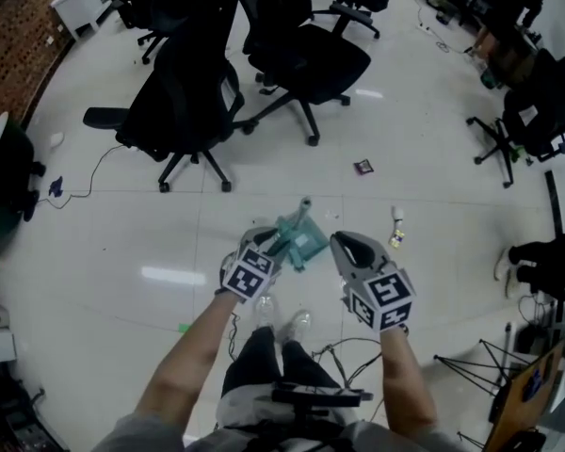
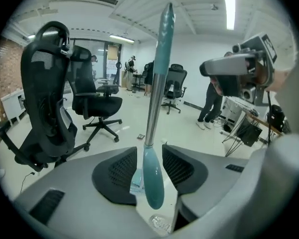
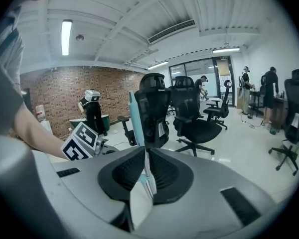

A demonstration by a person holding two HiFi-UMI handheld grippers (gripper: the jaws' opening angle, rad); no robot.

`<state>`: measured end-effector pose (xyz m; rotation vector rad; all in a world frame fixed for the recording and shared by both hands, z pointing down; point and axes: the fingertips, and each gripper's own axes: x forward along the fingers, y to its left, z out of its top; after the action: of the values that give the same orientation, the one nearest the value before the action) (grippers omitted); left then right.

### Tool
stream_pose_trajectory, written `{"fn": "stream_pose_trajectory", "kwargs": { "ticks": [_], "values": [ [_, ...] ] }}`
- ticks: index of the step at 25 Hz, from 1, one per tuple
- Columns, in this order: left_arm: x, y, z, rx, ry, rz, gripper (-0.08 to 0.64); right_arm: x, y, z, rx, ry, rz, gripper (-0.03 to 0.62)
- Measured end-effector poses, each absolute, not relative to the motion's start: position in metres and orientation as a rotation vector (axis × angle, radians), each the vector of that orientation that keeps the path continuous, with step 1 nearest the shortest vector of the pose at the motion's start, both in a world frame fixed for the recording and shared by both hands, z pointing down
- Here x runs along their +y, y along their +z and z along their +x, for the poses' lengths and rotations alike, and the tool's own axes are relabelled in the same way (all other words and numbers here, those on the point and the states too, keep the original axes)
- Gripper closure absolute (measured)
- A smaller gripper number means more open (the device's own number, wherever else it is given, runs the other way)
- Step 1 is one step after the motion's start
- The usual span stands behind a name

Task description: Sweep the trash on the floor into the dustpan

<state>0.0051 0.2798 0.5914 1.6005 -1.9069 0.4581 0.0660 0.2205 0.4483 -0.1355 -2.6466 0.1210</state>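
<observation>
Trash: dark wrapper [image 1: 363,167] and pale scrap [image 1: 395,230] on the white floor [image 1: 433,149], ahead of the dustpan [image 1: 308,243], apart from it.
Left gripper [image 1: 279,246]: jaws parted; teal handle [image 2: 153,180] upright between them, pads clear of it.
Right gripper [image 1: 345,244]: jaws nearly together, clamping the dustpan's thin edge.
Markings: square black-and-white codes on both cubes [image 1: 251,273]; small label [image 2: 135,184] print illegible.
Arms: both forearms [image 1: 193,361] extended forward, grippers angled downward.

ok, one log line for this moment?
left gripper: open, brush handle between fingers, not clamped | right gripper: shut on dustpan | wrapper: on floor, not yet swept
</observation>
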Motion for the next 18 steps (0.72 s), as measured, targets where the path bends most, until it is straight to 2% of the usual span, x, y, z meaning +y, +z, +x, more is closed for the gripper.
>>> {"fn": "stream_pose_trajectory", "kwargs": {
  "ticks": [5, 7, 18],
  "values": [
    [0.262, 0.633, 0.006, -1.786, 0.546, 1.624, 0.402, 0.222, 0.466, 0.053, -2.616, 0.171, -0.164, 0.472],
    [0.253, 0.643, 0.006, -1.759, 0.554, 1.628, 0.402, 0.223, 0.470, 0.047, -2.610, 0.194, -0.192, 0.455],
    [0.228, 0.659, 0.005, -1.709, 0.517, 1.660, 0.402, 0.241, 0.482, -0.003, -2.610, 0.196, -0.403, 0.448]
  ]
}}
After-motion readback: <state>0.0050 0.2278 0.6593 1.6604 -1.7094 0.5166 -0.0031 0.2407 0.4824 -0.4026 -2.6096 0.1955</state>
